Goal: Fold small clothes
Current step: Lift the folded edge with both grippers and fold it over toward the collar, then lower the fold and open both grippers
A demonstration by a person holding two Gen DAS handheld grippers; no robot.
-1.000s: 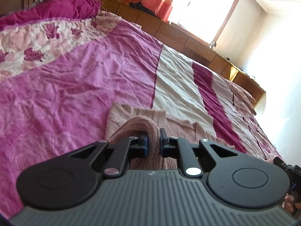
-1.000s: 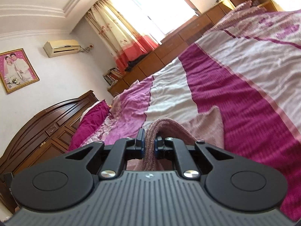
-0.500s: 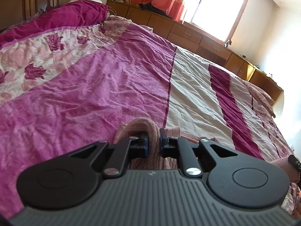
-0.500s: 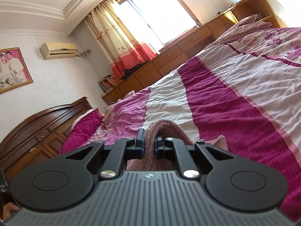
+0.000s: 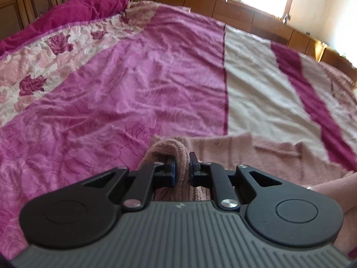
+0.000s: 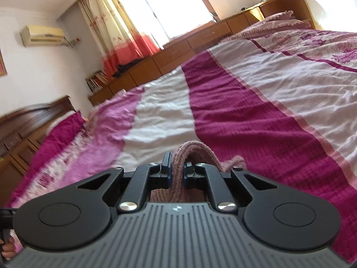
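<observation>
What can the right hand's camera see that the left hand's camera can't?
Only the right wrist view shows the air conditioner on the wall, the long curtain and the books.

Only the left wrist view shows the rose-patterned quilt and the pink knit garment spread flat on the bed.

Both show the striped bedspread, the bright window, and a gripper shut on a fold of that pink knit: the right gripper, the left gripper.

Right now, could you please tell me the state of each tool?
Left tool: closed on a fold of the pink knit garment.
Right tool: closed on another fold of the same garment.
</observation>
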